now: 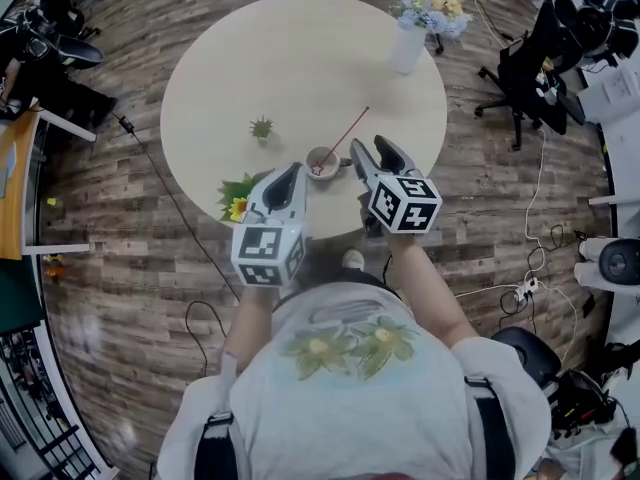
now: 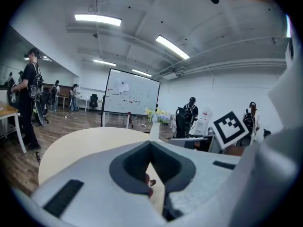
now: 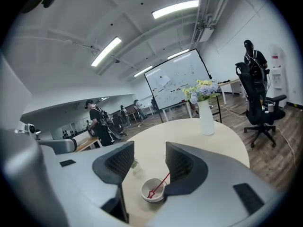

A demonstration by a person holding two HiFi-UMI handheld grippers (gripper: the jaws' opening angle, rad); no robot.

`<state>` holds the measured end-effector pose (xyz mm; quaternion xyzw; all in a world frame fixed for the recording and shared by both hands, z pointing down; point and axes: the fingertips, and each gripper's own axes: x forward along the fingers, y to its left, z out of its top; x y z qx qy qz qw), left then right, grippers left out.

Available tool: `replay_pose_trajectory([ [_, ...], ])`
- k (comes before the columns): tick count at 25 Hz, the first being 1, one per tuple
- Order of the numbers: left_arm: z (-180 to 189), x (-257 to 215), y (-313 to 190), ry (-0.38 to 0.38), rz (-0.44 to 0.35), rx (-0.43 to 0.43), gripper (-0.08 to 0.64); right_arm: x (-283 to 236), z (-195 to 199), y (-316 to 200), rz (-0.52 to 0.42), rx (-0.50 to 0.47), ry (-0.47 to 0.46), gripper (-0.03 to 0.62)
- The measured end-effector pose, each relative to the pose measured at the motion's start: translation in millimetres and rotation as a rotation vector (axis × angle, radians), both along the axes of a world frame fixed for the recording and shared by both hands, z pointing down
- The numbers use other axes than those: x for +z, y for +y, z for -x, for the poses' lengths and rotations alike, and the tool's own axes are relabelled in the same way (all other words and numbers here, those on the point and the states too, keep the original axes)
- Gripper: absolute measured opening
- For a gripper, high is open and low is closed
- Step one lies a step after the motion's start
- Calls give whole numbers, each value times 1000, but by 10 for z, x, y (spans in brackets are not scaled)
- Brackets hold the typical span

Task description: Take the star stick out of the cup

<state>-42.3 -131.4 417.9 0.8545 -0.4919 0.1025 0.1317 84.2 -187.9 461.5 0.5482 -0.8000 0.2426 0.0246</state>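
A small white cup point(image 1: 322, 161) stands near the front edge of the round table point(image 1: 230, 68). A thin red star stick point(image 1: 347, 131) leans out of it toward the back right, with its star end down in the cup. My right gripper point(image 1: 368, 148) is open just right of the cup, apart from the stick. In the right gripper view the cup point(image 3: 154, 189) and the stick point(image 3: 161, 182) lie low between the spread jaws of that gripper point(image 3: 149, 155). My left gripper point(image 1: 294, 173) is shut and empty, just left of the cup. Its jaw tips point(image 2: 150, 144) meet.
A tiny potted plant point(image 1: 262, 128) stands behind the cup to the left. A sunflower sprig point(image 1: 237, 205) lies at the table's front left edge. A white vase of flowers point(image 1: 408, 46) stands at the back right. An office chair point(image 1: 535, 63) is off to the right.
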Motion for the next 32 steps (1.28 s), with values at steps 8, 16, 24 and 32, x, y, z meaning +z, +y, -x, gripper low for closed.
replay_pose_trajectory([
  [8, -79, 194, -126, -49, 39, -26, 2, 260, -59, -315, 52, -34, 14, 207],
  [16, -182, 317, -157, -69, 72, -63, 2, 610, -128, -639, 133, -75, 9, 207],
  [24, -219, 503, -123, -80, 101, -135, 2, 1014, -252, -945, 227, -117, -45, 207],
  [32, -242, 644, -134, -87, 128, -172, 2, 1341, -196, -1132, 330, -198, -104, 207],
])
